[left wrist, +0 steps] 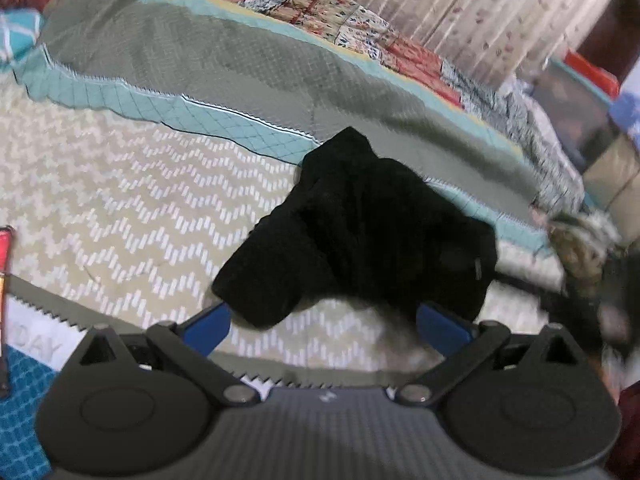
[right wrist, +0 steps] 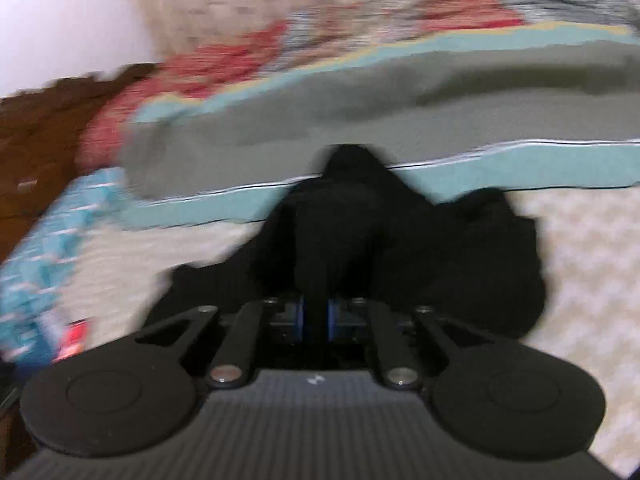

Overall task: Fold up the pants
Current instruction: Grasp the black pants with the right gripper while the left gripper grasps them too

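Black pants [left wrist: 360, 224] lie bunched in a heap on the cream zigzag-patterned bedspread [left wrist: 120, 208], the far end of the heap overlapping the teal-edged border of a grey-green quilt [left wrist: 224, 64]. Left gripper [left wrist: 324, 320]: jaws stand wide apart, blue fingers [left wrist: 208, 324] on either side of the near edge of the heap; the cloth hangs over the gap, pads not pressing on it. Right gripper [right wrist: 317, 316]: jaws nearly together, blue pads [right wrist: 301, 316] clamped on a narrow fold of the pants [right wrist: 400, 248], which spread out beyond the fingertips over the bedspread [right wrist: 580, 264] up to the quilt [right wrist: 360, 100]. The right wrist view is heavily blurred. A patchwork red-and-floral cover [left wrist: 360, 12] lies behind the quilt, with a pale curtain [left wrist: 480, 0] beyond it.
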Demonstrator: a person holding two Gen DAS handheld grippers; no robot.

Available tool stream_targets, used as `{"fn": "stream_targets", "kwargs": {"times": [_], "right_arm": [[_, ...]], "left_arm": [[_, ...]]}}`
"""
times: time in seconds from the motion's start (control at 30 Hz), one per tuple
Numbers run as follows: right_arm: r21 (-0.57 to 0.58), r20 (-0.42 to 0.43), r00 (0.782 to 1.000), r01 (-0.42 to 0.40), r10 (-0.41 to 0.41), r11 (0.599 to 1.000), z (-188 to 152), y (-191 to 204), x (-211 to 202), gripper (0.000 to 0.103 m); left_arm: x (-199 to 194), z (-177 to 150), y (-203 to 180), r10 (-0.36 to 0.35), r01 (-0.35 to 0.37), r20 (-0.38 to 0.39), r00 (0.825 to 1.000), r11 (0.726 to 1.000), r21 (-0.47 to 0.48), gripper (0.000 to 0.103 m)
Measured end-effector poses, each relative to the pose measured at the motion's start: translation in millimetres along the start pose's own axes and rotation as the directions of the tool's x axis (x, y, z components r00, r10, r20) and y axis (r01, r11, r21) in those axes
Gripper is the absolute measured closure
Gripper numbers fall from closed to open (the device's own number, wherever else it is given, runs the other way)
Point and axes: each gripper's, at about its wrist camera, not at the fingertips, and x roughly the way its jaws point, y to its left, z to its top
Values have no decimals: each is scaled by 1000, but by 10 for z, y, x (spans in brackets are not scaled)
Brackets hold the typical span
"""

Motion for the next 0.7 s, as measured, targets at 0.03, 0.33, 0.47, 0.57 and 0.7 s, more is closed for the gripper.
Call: {"fn": "stream_targets", "kwargs": {"times": [0.03, 0.33, 0.47, 0.57, 0.7], "right_arm": [[-13, -14, 998, -66, 66, 998, -93, 114, -78, 90], [-320, -213, 968, -200, 135, 926, -994, 947, -204, 86], [-282, -247, 961, -196, 126, 939, -990, 805, -205, 75], [-253, -255, 958, -194, 128, 948, -956, 619, -329, 48], [-168, -164, 985, -90, 62, 982, -741, 146, -638, 48]], "left_arm": [[14, 27, 30, -24, 24, -7, 1000, 1000, -19, 0], [547, -258, -233, -71, 83, -170, 983, 995, 62, 4], [910, -458, -396, 78, -29, -287, 955, 985, 170, 66], [887, -427, -174, 84, -64, -286, 954, 995, 78, 83], [482, -277, 276, -34, 14, -198, 980, 995, -102, 83]]}}
